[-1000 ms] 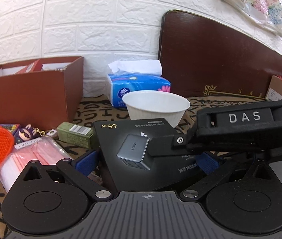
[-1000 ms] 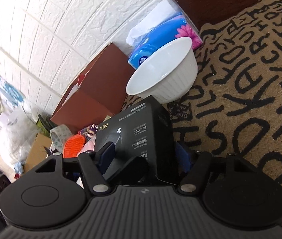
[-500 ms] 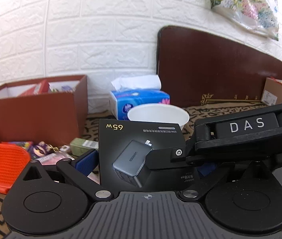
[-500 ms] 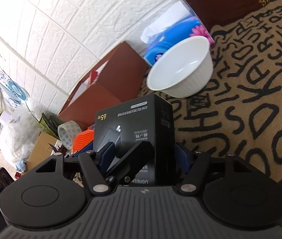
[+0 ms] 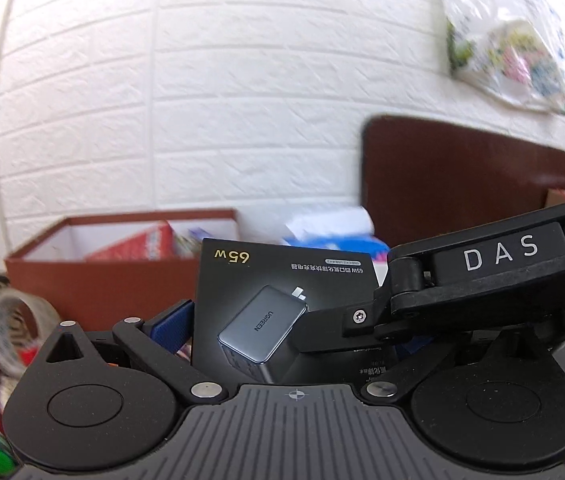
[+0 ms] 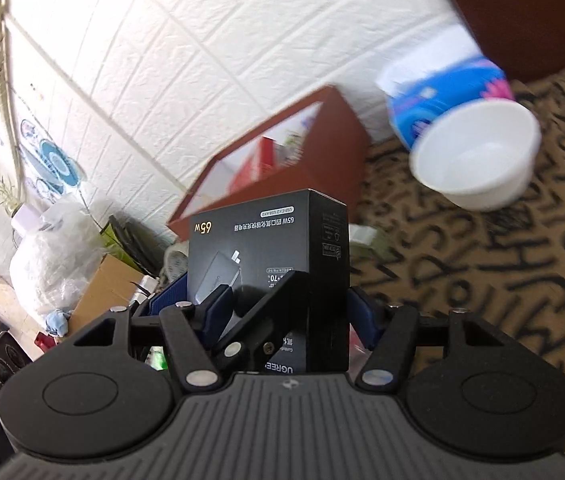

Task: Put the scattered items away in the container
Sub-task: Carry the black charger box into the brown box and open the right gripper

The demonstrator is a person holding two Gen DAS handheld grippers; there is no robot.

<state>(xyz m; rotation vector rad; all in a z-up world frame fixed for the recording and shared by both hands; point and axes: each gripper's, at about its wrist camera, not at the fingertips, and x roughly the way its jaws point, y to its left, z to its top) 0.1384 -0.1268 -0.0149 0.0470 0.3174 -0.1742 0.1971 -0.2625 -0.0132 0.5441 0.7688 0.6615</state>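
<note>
Cloth (image 6: 482, 280) printed with black letters is carrying the clutter, and it is running back to a white brick wall. Along that far edge an open brown container (image 5: 122, 280) is sitting with its mouth up, some packets already lying inside, so it is probably serving as the drop point. To its right, also by the far edge, a blue tissue pack (image 6: 442, 96) and a white bowl (image 6: 478, 160) are sitting close together, the bowl in front.

Nearer the cameras, a black charger box (image 5: 282, 280) is hanging upright and clear of the cloth, its printed face upside down toward the left wrist view. It is hovering short of the container's near wall, not yet over the opening. Two tools appear to be sharing it, probably to keep it from twisting on the way across.

Left tool (image 5: 286, 332) is gripping the box across its width, as far as I can tell; one blue pad is lying against the left edge, while the other is hiding behind the right tool's finger. Right tool (image 6: 266, 306) is reaching in from the side, rolled over, pointing slightly downward; its jaws are closing with the box between them, pads pressing on it.
</note>
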